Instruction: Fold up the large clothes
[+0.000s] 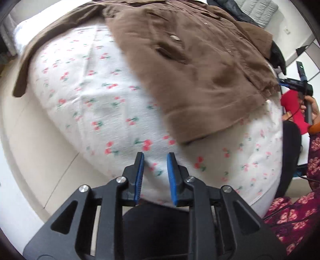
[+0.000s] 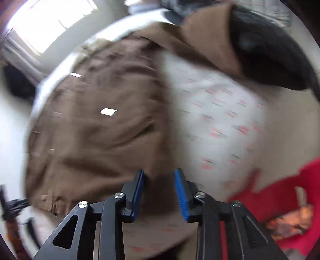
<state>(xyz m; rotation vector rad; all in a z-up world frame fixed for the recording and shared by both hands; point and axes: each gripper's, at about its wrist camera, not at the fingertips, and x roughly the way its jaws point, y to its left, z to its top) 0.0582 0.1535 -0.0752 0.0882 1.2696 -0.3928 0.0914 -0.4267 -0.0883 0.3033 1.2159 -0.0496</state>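
Although both pairs of jaws stand partly spread with nothing pinched between them, they hang over different ground. Nearest, the left gripper [image 1: 155, 160] hovers above bare cherry-print bedsheet [image 1: 96, 104], its blue pads clear of any cloth. The right gripper [image 2: 159, 177] hangs over the near edge of the brown jacket [image 1: 192, 80], fabric showing beneath the gap but apparently not clamped (the right wrist view is badly smeared, so contact is hard to rule out).

Beyond the left gripper, the jacket lies spread on the bed, body toward the right side, hem band closest, one sleeve [image 1: 26, 66] trailing off to the far left edge. A pale button [image 1: 174, 37] sits mid-front beside a dark pocket slit.

It looks like a soft, mid-weight woven garment: limp, creasing readily, not slippery, heavy enough to sag between two grips. The thick hem band and the sleeve cuff seem the firmest places to pinch; single-layer panels would likely bunch. Farther back, dark clothing [image 1: 240, 12] is piled at the bed's far side, and something red [image 2: 280, 192] lies off the mattress.
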